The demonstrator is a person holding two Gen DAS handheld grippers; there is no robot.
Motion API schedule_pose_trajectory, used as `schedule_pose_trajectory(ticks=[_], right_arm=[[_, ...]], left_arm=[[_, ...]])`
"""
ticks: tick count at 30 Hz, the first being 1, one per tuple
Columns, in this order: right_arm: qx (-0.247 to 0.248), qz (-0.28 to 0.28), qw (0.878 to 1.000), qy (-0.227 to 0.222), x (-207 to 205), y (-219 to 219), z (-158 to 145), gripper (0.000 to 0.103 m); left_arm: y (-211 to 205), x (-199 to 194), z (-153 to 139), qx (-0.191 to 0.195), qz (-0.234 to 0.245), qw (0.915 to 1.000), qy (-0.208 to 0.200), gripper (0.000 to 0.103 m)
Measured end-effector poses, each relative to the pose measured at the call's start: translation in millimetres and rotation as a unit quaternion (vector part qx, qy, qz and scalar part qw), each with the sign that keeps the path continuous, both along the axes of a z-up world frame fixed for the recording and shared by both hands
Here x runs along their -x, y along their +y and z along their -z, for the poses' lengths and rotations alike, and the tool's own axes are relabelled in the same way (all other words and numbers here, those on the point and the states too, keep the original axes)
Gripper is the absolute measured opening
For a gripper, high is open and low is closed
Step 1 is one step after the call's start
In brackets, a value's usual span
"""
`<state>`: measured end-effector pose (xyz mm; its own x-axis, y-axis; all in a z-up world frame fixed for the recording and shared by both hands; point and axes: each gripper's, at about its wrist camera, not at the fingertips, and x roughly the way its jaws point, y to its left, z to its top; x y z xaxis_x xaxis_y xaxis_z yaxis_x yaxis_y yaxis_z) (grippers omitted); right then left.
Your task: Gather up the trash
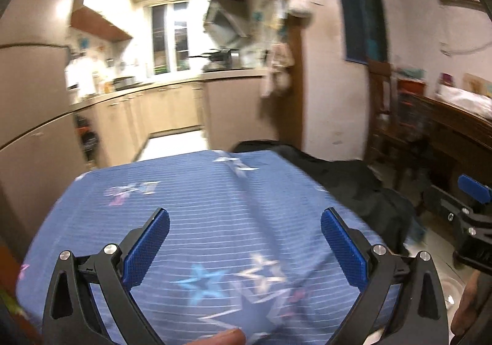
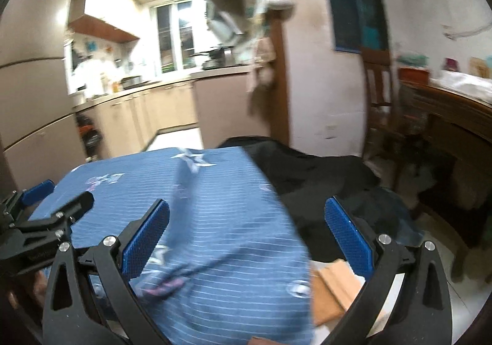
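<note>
- Left gripper (image 1: pixel 244 232) is spread wide with nothing between the blue pads; I'm holding it in the air over the blue star-print cloth (image 1: pixel 215 206) that covers the desk, touching nothing.
- Right gripper (image 2: pixel 246 232) is just as wide and just as empty, hovering at the cloth's right-hand edge.
- Trash, as far as I can judge, is the brown cardboard (image 2: pixel 335 292) lying low, just under and inside the right gripper's right finger, with a dark bag or garment (image 2: pixel 307 179) heaped ahead of it.
- Both views are blurred, so I can't tell whether the cardboard is one sheet or several.
- Handling guess: light, flat, fairly stiff, not fragile, but likely to flop or slide if pinched at a corner.
- I'd take it by a free edge, pads flat on both faces.
- Nothing else on the cloth ahead of the left gripper reads as trash to me.
</note>
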<state>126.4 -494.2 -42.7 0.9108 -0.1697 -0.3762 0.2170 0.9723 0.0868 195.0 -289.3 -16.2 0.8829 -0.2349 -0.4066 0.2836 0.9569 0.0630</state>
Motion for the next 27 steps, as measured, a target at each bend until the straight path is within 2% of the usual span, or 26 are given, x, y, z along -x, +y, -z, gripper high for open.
schedule_pose_trajectory(ticks=[4, 13, 23, 27], right_arm=[[0.009, -0.045, 0.999, 0.000, -16.1, 38.3, -5.3, 0.098], [0.020, -0.121, 0.992, -0.009, -35.2, 129.1, -22.6, 0.098], [0.029, -0.147, 0.988, -0.024, -41.9, 224.4, -36.6, 0.098], [0.031, -0.143, 0.989, -0.028, -41.8, 247.2, -35.4, 0.098]], left_arm=[[49.5, 2.2, -7.8, 0.001, -0.043, 0.9991, 0.002, 0.098], [130.3, 19.2, -22.5, 0.008, -0.108, 0.9941, 0.002, 0.098], [243.2, 32.6, -39.2, 0.036, -0.173, 0.9842, -0.006, 0.098], [282.6, 36.5, -38.8, 0.042, -0.187, 0.9815, 0.001, 0.098]])
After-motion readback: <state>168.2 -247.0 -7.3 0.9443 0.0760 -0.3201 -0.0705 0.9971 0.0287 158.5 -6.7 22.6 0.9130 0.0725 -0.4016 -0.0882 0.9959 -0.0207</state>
